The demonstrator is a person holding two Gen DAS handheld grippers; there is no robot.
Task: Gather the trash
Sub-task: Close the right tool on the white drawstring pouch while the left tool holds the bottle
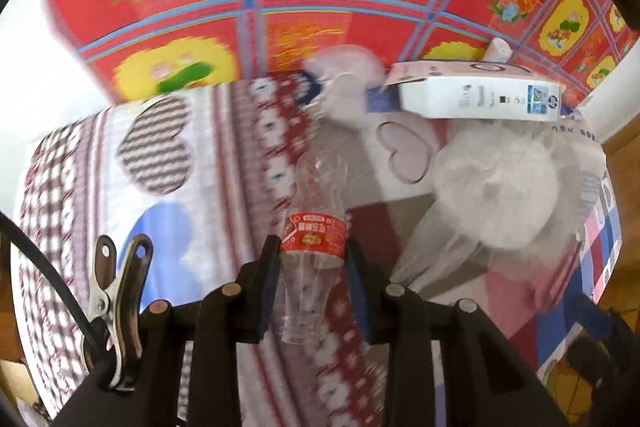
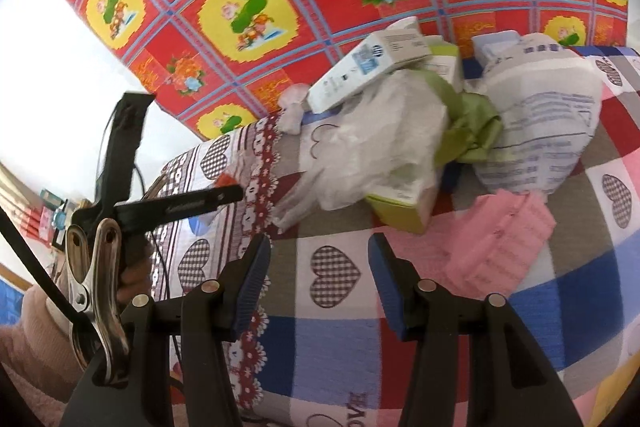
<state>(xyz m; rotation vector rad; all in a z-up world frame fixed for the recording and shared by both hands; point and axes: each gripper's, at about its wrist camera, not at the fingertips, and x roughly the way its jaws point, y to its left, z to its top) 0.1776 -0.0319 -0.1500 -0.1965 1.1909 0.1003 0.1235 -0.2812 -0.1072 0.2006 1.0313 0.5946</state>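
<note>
Pinching the bottle point(image 1: 313, 239) at its red label, my left gripper point(image 1: 313, 259) holds it above the bedspread point(image 1: 224, 155) — I'd keep the squeeze gentle, since thin plastic buckles. My right gripper point(image 2: 316, 267) gapes empty — pile point(image 2: 392, 131) ahead.

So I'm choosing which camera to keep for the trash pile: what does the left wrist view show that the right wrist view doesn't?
Only the left wrist view shows the clear plastic bottle with a red label, clamped in the left gripper.

Only the right wrist view shows the pink cloth, the crumpled green wrapper, the yellow-green box, the printed white bag and the empty, open right gripper.

Both show the white HP box, crumpled clear plastic and the heart-patterned bedcover.
</note>
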